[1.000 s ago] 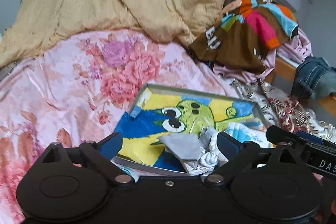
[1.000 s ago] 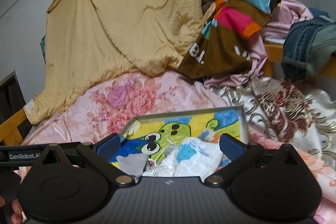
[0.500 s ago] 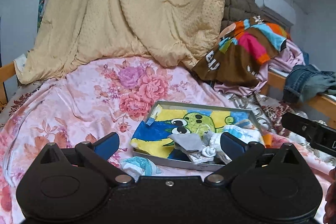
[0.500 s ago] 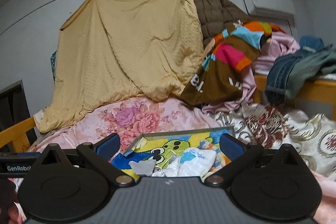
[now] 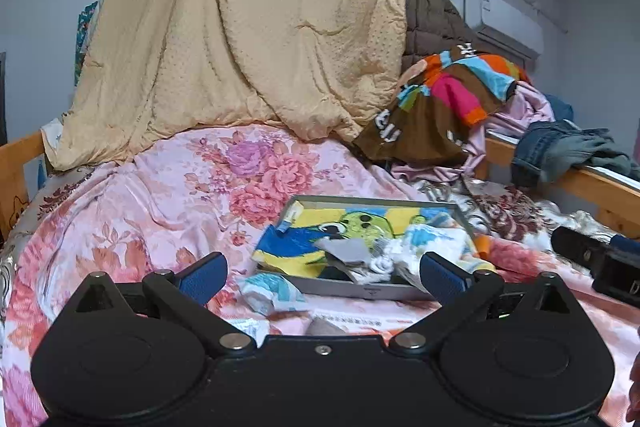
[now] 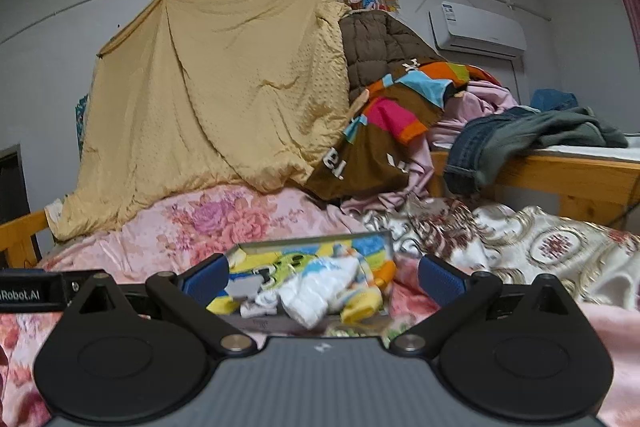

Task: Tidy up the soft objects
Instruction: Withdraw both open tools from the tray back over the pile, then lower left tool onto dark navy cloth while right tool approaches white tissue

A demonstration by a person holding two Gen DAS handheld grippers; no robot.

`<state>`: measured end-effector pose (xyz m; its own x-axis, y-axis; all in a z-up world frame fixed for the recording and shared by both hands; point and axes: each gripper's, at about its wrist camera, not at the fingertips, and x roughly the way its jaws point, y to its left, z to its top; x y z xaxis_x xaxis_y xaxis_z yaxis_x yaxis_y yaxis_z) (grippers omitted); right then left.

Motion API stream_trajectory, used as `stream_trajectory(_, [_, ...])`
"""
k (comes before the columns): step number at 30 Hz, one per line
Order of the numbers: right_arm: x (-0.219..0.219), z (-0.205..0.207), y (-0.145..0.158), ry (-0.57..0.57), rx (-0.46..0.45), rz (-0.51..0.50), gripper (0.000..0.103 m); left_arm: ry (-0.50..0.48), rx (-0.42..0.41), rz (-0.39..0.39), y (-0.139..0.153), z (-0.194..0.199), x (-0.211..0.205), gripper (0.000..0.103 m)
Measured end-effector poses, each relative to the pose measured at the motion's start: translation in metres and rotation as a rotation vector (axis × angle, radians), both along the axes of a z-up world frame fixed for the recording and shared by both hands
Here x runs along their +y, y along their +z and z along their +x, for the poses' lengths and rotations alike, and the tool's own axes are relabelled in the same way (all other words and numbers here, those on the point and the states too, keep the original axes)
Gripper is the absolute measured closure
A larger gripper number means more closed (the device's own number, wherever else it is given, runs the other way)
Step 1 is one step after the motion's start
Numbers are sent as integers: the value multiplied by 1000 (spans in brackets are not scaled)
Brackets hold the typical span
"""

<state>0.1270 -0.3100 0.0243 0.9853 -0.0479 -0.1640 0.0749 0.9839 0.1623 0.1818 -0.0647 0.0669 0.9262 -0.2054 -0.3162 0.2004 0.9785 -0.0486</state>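
on a bed spread with a pink floral quilt [image 5: 168,195], a shallow tray [image 5: 360,291] lined with a cartoon cloth [image 5: 296,247] holds a small heap of soft things: a grey cloth [image 5: 346,251] and a white-and-blue sock [image 5: 436,241]. another rolled white-and-blue sock [image 5: 266,291] lies on the quilt just beside the tray's near edge. both the left gripper [image 5: 322,273] and the right gripper [image 6: 322,277] hang above the bedding near the tray with fingers spread wide, holding nothing. the step in hand looks like a pause between picks, with most pieces already gathered in the tray. the next move likely calls for the left gripper to drop onto the stray sock, pinch its bulk and lift it over the rim.
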Motion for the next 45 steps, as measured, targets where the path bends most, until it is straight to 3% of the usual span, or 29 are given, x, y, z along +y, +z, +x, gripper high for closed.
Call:
stream_trajectory(10, [2, -61, -14, -23, 58, 79, 0, -59, 8, -50, -15, -53, 7, 1])
stream_trajectory(19, [6, -102, -16, -4, 84, 160, 0, -36, 34, -55, -37, -101, 28, 1])
stream_trajectory(26, [11, -115, -19, 16, 144, 173, 0, 13, 115, -104, -43, -115, 42, 1])
stream_trajectory(30, [10, -119, -24, 7, 220, 216, 0, 19, 116, -104, -45, -132, 46, 1])
stream_trajectory(39, [3, -111, -36, -42, 325, 256, 0, -40, 145, -61, -60, -135, 32, 1])
stream_trajectory(45, [0, -98, -42, -93, 392, 240, 0, -92, 246, -91, -70, -118, 18, 1])
